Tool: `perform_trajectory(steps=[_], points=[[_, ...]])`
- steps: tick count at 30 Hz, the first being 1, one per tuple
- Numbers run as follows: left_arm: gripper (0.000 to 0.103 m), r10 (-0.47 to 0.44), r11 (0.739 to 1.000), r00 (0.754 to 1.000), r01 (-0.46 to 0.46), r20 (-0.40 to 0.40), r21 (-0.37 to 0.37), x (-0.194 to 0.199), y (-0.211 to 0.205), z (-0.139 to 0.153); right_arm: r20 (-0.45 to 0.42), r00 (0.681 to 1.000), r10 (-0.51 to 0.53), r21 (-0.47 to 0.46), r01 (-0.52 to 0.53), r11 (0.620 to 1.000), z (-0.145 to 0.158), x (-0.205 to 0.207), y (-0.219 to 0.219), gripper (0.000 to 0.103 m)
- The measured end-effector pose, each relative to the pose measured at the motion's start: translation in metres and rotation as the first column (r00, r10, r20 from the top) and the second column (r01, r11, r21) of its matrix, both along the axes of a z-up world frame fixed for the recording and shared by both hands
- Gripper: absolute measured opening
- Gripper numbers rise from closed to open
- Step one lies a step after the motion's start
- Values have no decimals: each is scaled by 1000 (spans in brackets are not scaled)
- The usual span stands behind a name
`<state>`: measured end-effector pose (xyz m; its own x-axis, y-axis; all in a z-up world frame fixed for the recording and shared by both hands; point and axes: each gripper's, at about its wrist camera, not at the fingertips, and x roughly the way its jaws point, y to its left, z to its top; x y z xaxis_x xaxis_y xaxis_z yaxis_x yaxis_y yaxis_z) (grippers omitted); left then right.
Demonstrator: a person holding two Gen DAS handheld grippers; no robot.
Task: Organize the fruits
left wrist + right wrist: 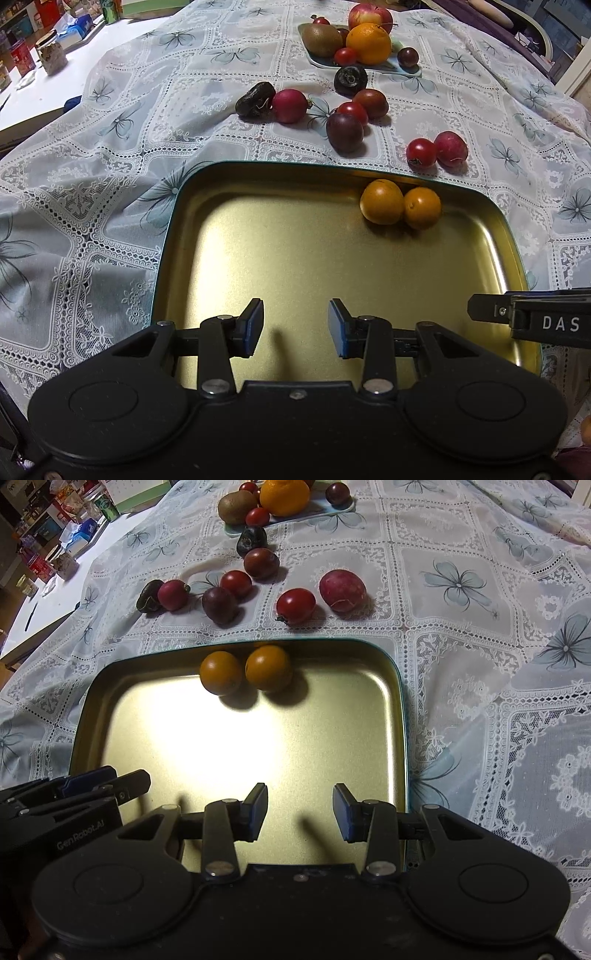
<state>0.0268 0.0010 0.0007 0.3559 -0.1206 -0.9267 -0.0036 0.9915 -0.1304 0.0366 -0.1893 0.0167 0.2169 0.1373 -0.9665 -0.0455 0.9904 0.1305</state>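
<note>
A gold metal tray (258, 229) (332, 716) lies on the lace tablecloth. Two small orange fruits (400, 203) (245, 670) rest side by side against its far wall. My left gripper (295, 326) hovers open over the tray's near part, nothing between its fingers. My right gripper (300, 810) hangs open over the tray beside it, also empty. Beyond the tray, loose fruits lie on the cloth: red tomatoes (421, 152) (296, 605), a pink radish-like fruit (450, 147) (342, 590), dark plums (345, 132) (219, 604) and black ones (255, 99).
A pale plate (388, 68) (314, 513) at the far end holds a kiwi (322, 40), a large orange (368, 43), an apple (370, 16) and small fruits. A white table with boxes and jars (48, 48) stands at the far left.
</note>
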Motion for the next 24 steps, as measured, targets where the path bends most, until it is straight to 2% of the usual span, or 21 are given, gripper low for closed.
perform_trajectory(steps=[15,24], points=[[46,13,1000,999,-14,44,16,29,10,17,76,996,-53,-6,54,999,22,21,-14,41],[47,9,999,998,-11,61,35,54,13,26,75,990,-122,-7,123,992,23,53,-29,41]])
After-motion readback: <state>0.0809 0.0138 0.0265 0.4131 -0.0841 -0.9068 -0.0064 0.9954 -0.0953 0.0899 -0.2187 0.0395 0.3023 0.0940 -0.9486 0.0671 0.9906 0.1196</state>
